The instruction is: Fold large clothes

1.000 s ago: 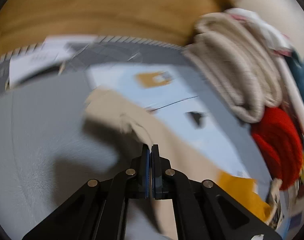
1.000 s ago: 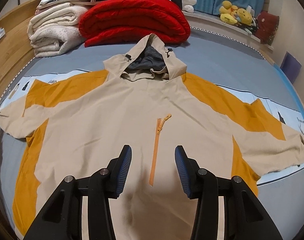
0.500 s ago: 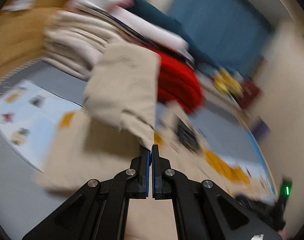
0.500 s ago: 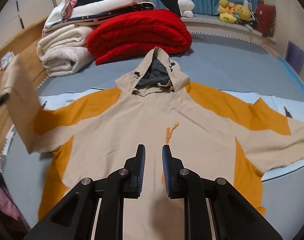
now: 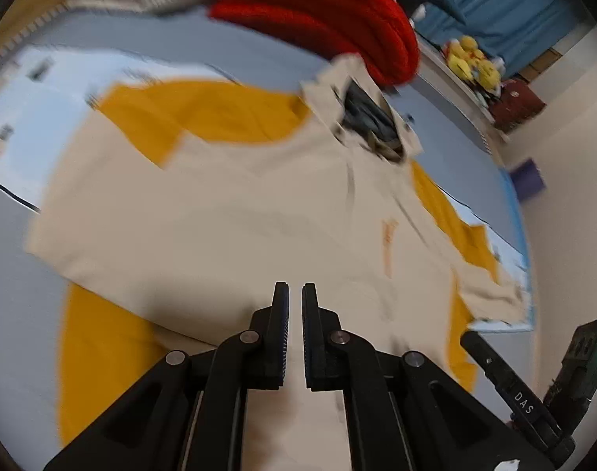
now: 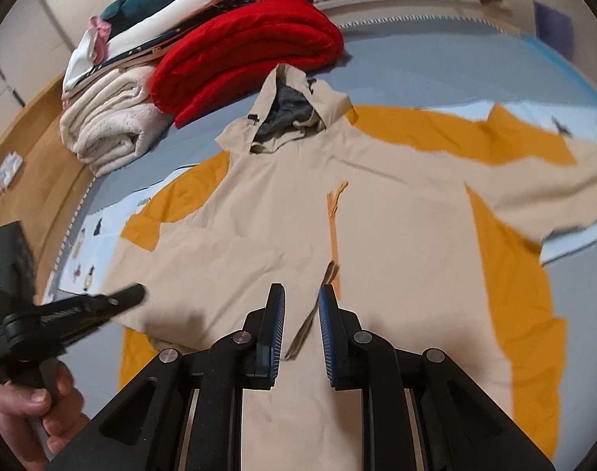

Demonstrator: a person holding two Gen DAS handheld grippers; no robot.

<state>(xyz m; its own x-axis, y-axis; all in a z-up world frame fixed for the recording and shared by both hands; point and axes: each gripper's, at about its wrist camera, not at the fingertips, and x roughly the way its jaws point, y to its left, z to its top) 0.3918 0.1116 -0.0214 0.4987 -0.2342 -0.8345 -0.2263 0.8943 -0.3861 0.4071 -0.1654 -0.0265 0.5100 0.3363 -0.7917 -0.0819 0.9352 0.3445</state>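
Note:
A beige and orange hooded jacket (image 6: 396, 235) lies face up on the grey bed, hood toward the pillows. Its left sleeve (image 6: 204, 259) is folded in over the chest; the other sleeve (image 6: 553, 172) lies spread out to the right. The jacket also fills the left wrist view (image 5: 239, 216). My left gripper (image 5: 294, 294) hovers over the folded sleeve with its jaws slightly apart and nothing between them; it also shows in the right wrist view (image 6: 137, 294). My right gripper (image 6: 301, 294) is open and empty above the jacket's front, near the orange zip (image 6: 333, 231).
A red folded blanket (image 6: 247, 55), cream folded blankets (image 6: 110, 125) and white and teal bedding (image 6: 173, 11) are stacked at the head of the bed. Yellow plush toys (image 5: 471, 59) sit on the far ledge. A wooden floor (image 6: 35, 165) lies to the left.
My left gripper carried the left sleeve in over the chest and let it go, jaws now slightly apart. My right gripper closed partway, then opened a little, and moved lower over the jacket.

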